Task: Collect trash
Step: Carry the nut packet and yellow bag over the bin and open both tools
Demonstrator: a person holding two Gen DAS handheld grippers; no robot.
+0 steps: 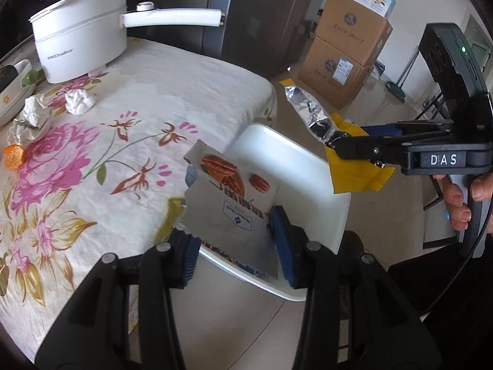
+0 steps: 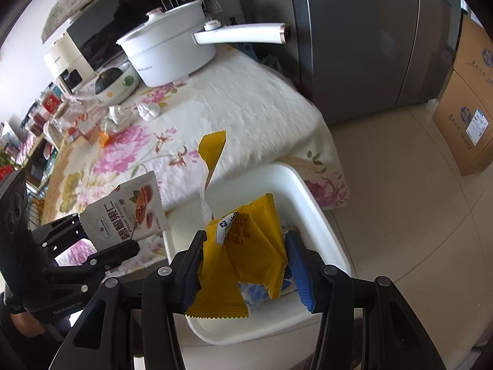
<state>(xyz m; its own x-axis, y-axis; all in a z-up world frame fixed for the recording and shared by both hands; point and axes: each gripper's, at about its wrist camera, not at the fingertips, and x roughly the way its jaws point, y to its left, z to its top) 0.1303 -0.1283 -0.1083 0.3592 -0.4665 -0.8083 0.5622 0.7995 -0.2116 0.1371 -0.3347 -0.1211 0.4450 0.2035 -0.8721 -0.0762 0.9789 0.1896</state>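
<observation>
Left fingers [image 1: 235, 240] clamping pecan packet [image 1: 234, 197], right fingers [image 2: 246, 265] pinching yellow wrapper [image 2: 246, 256], bin [image 2: 311, 197] contents mostly hidden

A grey pecan packet [image 1: 234, 209] and a torn yellow wrapper [image 2: 246, 262] with silver lining hang above the white bin [image 2: 311, 197]; crumpled tissues [image 1: 78, 101] lie on the table.

Both claws are matte black plastic w/ ribbed blue pads on the fingers [image 1: 286, 240]. Round silver screw heads sit on the linkage arms just behind those pads. Right claw [image 1: 334, 141] has a white "DAS" label on its body, a green LED lit above the label, and a thin black cable below it. Left claw [image 2: 123, 231] reads "GenRobot.AI". Right hand [image 1: 462, 197]: bare skin, no sleeve seen.
</observation>
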